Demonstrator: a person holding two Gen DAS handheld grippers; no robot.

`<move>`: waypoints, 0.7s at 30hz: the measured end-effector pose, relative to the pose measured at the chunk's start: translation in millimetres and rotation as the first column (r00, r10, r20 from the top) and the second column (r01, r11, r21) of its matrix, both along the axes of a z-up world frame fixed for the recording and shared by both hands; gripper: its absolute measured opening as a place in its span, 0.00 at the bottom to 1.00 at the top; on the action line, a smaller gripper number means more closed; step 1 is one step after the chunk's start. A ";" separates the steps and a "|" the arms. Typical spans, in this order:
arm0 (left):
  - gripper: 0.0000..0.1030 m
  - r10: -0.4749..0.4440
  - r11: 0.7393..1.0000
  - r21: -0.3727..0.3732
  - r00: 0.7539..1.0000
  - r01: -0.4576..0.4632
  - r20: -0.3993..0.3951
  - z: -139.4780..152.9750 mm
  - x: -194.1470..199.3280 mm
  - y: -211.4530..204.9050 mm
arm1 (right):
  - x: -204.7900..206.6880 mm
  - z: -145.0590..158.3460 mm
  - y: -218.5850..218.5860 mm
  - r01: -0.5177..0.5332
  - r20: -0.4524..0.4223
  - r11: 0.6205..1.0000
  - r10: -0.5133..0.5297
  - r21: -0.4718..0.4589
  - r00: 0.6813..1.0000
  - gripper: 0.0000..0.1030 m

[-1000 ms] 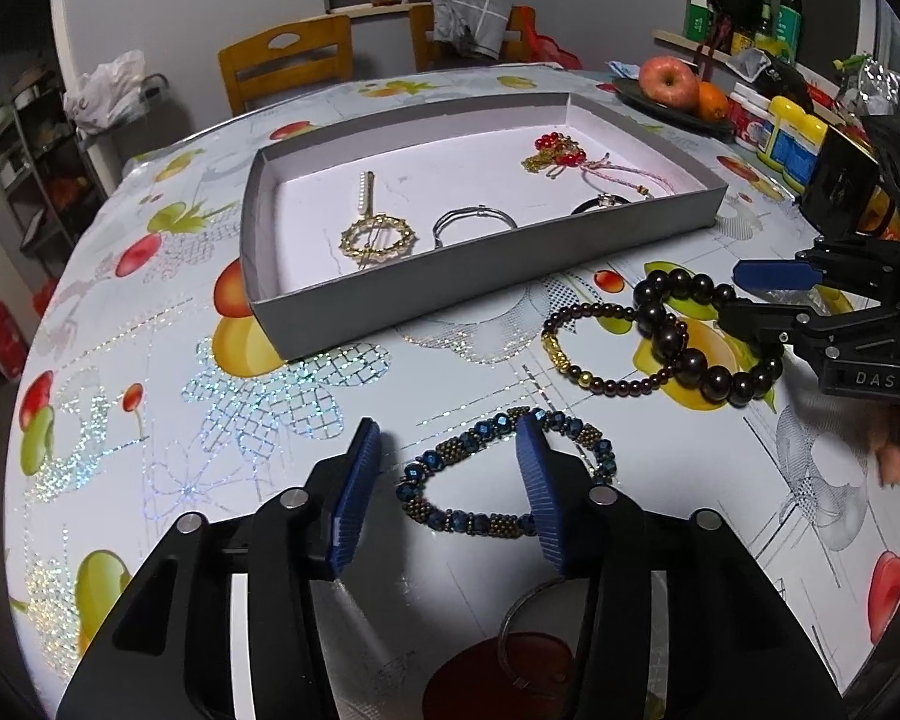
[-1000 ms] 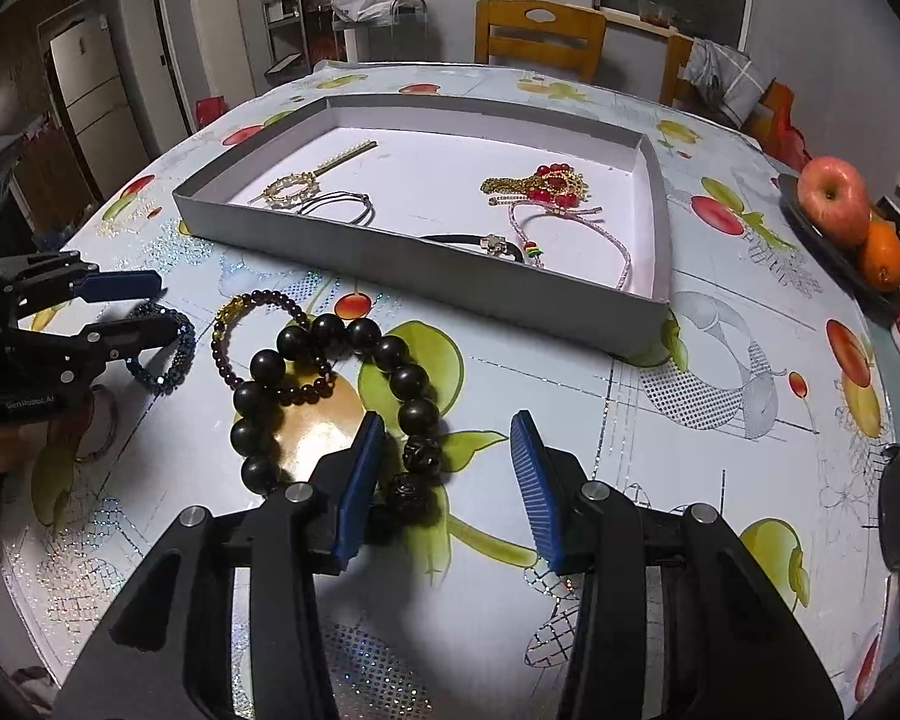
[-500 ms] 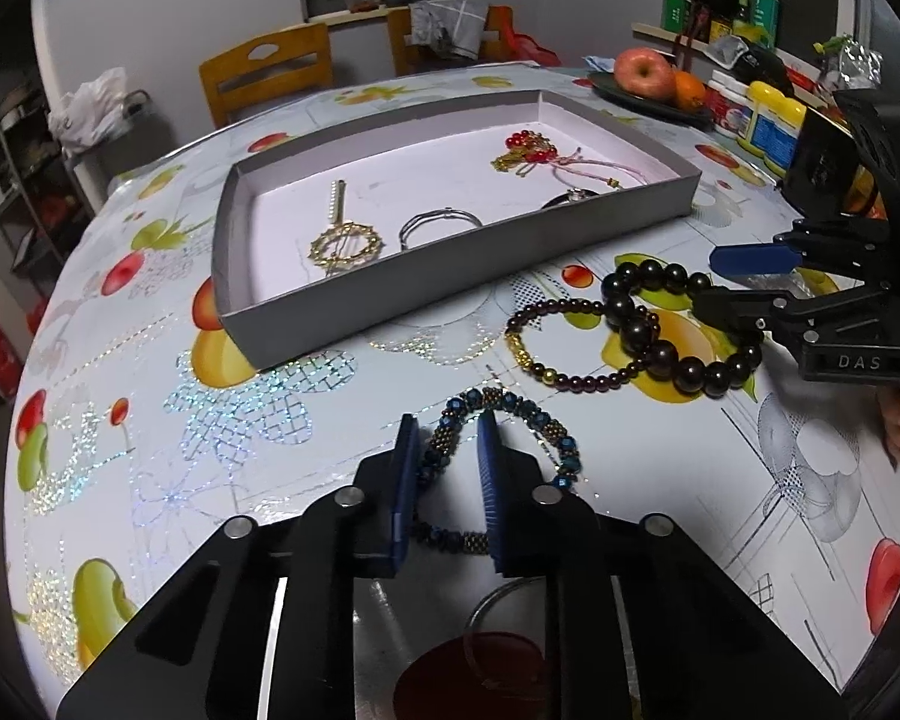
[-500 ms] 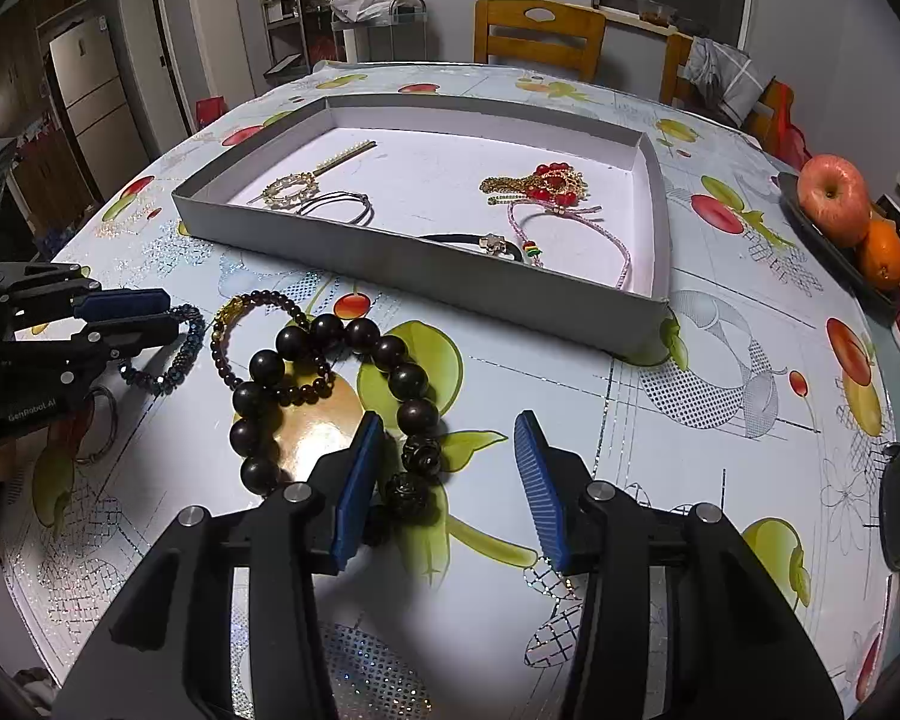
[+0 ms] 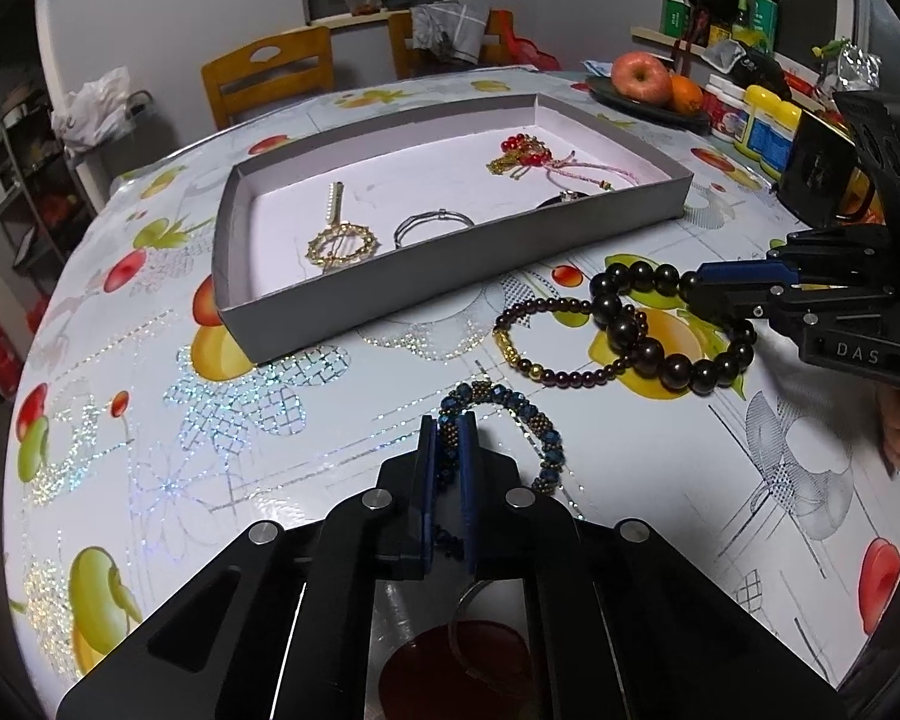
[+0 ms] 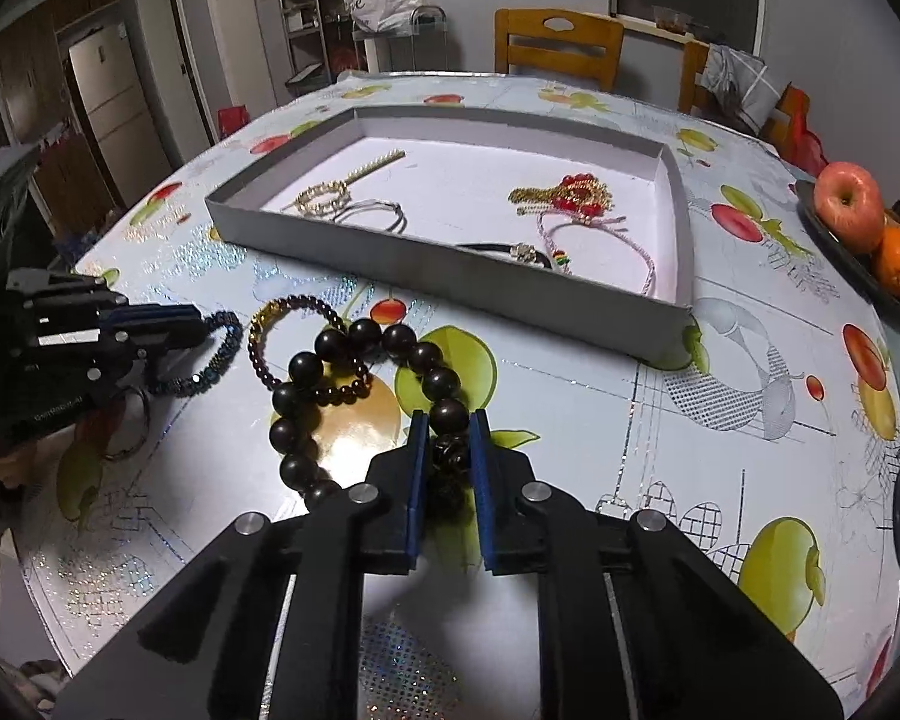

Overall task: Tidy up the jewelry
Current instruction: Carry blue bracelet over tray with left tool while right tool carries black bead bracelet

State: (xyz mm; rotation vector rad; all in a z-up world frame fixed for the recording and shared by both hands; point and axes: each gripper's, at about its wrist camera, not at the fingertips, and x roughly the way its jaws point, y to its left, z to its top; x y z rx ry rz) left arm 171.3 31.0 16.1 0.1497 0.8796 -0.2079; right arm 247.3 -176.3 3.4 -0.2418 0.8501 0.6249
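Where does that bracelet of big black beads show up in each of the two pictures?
Left wrist view: big black bead bracelet lies at right of centre, beside the grey tray.
Right wrist view: it is at lower centre, running into the near claw.
Shared landmark: the grey tray.

The grey tray's near wall bars the way toward the table's far edge, with the small-bead bracelet lying just before it. Bare tablecloth lies open toward the table's right edge, where the fruit plate stands.
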 end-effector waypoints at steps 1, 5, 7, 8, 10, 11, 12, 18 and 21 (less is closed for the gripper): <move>0.07 0.001 1.000 -0.002 1.000 -0.001 0.002 0.4 -0.8 -0.5 | -1.0 1.1 -0.9 -0.001 0.003 1.000 0.001 0.009 1.000 0.13; 0.07 0.000 1.000 -0.027 1.000 0.001 0.016 7.7 -4.7 -1.0 | -3.8 6.2 -2.3 0.000 0.018 0.999 0.000 0.034 1.000 0.13; 0.07 0.001 0.999 -0.041 1.000 0.001 0.028 13.6 -6.7 -1.0 | -5.6 11.8 -3.0 -0.001 0.027 0.999 0.000 0.050 1.000 0.13; 0.07 0.002 0.999 -0.045 0.999 0.000 0.036 17.6 -7.7 -0.9 | -6.5 14.3 -2.9 -0.003 0.032 0.998 0.001 0.056 0.999 0.13; 0.07 0.002 0.999 -0.051 0.999 0.001 0.055 25.7 -10.2 -1.4 | -8.6 22.0 -2.9 -0.006 0.046 0.998 0.003 0.068 0.999 0.13; 0.07 0.000 0.998 -0.056 0.998 0.004 0.063 29.8 -11.4 -1.6 | -9.6 25.3 -2.5 -0.009 0.053 0.997 0.005 0.073 0.999 0.13; 0.07 -0.003 0.998 -0.061 0.997 0.008 0.074 35.4 -12.8 -1.8 | -11.2 27.5 -1.8 -0.011 0.058 0.997 0.007 0.076 0.998 0.13; 0.07 -0.009 0.997 -0.079 0.993 0.018 0.114 54.1 -17.7 -2.3 | -17.4 43.9 1.5 -0.026 0.091 0.995 0.018 0.092 0.996 0.12; 0.07 -0.009 0.997 -0.080 0.992 0.019 0.127 61.3 -17.8 -2.6 | -20.9 51.4 4.0 -0.036 0.108 0.995 0.025 0.096 0.994 0.12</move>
